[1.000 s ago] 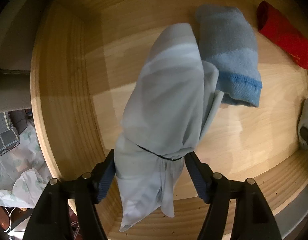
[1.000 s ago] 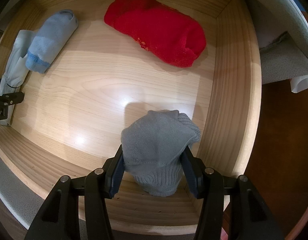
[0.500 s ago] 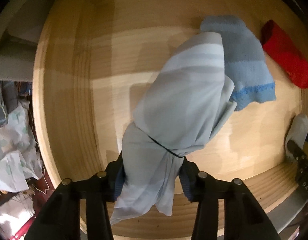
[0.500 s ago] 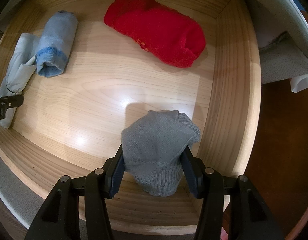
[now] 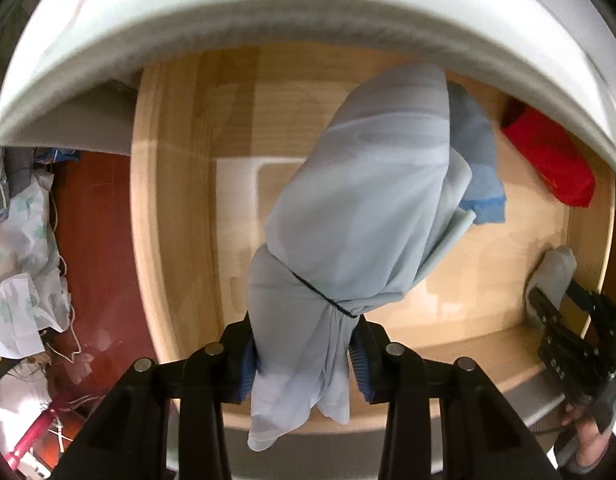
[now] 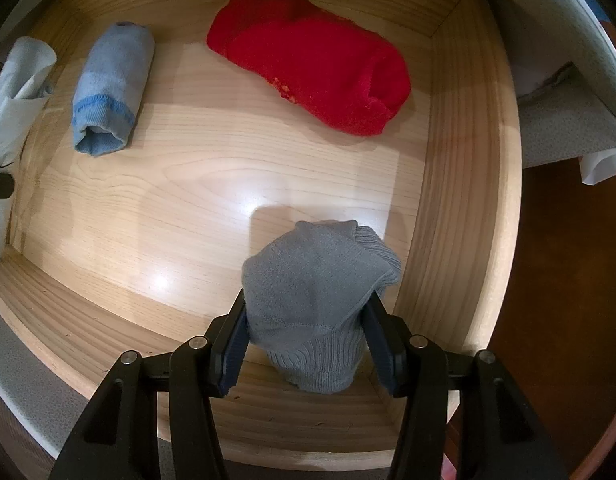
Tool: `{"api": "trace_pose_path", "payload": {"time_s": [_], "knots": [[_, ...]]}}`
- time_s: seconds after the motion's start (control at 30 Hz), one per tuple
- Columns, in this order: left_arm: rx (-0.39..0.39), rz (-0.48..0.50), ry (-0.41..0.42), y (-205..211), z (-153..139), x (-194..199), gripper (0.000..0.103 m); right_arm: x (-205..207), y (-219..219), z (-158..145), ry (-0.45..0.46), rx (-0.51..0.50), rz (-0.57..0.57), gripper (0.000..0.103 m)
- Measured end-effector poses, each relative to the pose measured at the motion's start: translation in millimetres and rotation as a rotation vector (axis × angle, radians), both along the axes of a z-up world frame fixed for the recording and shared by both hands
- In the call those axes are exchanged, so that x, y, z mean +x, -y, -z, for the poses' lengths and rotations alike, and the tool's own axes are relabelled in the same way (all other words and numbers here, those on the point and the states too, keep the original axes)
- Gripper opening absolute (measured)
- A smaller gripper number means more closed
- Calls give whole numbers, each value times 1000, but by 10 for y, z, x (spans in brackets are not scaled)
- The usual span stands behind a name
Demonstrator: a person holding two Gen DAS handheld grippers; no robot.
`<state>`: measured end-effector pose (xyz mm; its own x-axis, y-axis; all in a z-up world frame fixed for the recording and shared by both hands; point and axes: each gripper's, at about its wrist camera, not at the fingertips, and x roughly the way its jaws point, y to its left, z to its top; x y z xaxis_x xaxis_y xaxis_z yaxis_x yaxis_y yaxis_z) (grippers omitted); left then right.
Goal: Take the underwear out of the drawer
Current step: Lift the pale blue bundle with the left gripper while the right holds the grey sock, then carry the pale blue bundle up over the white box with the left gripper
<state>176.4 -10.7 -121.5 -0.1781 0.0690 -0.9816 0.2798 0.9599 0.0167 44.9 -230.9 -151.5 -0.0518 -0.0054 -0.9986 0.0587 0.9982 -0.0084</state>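
My left gripper [image 5: 302, 364] is shut on a pale blue bundle of underwear [image 5: 359, 216] tied with a dark band, held raised above the wooden drawer [image 5: 176, 200]; it also shows at the left edge of the right wrist view [image 6: 16, 92]. My right gripper [image 6: 306, 354] is shut on a grey rolled sock [image 6: 315, 292] near the drawer's front right corner; that gripper also shows in the left wrist view [image 5: 555, 308].
A blue rolled sock [image 6: 112, 88] and a red rolled garment [image 6: 315, 76] lie at the back of the drawer [image 6: 459, 200]. A pale cabinet top [image 5: 268, 12] overhangs the drawer. Clutter and cables [image 5: 24, 264] lie on the red floor to the left.
My left gripper has lifted and pulled back with the underwear, so the cabinet top and floor now show. The blue sock has rolled free. The right gripper has not moved.
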Motion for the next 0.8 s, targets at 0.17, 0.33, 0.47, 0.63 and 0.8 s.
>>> {"api": "trace_pose_path", "payload": {"time_s": [0.17,0.33,0.47,0.63,0.8], "knots": [[11,44,-4,100,-196,-134,39,1,-1,0,0,-1,0,51],[36,97,0,242,-403,-272,39,0,-1,-1,1,0,0,51],[38,111,11,182,-521,-355,39,4,-2,-1,0,0,0,51],[40,116,37,69,-695,-416,39,7,-5,0,0,0,-1,51],[2,108,94,-59,-882,-507,39,9,-7,1,0,-1,-2,51]]}}
